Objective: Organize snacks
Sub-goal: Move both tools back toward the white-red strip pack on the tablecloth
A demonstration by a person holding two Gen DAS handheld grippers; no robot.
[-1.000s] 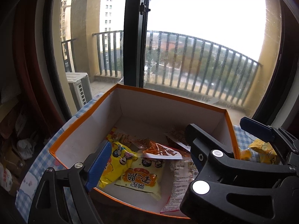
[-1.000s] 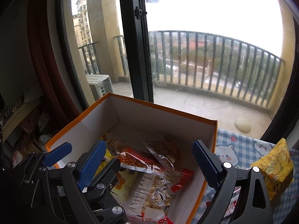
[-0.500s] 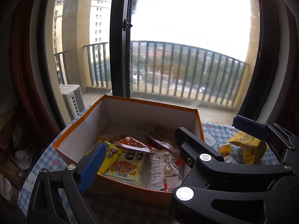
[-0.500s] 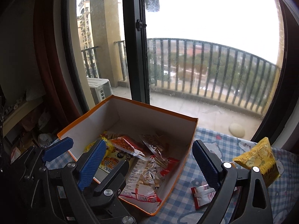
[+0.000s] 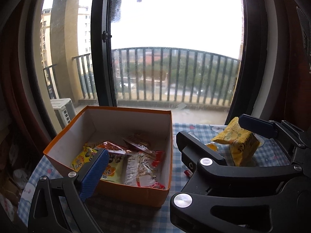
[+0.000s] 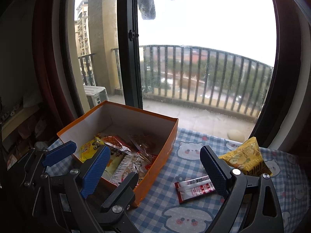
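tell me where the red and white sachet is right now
In the right wrist view the red and white sachet lies flat on the checked tablecloth, outside the orange box to its right, just in front of the yellow snack bag.

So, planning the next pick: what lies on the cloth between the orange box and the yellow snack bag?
A red-and-white flat sachet on the checked tablecloth, seen clearly in the right wrist view.

packet print (image 6: 124, 167) perhaps unreadable, yellow bag (image 5: 241, 141) partly hidden
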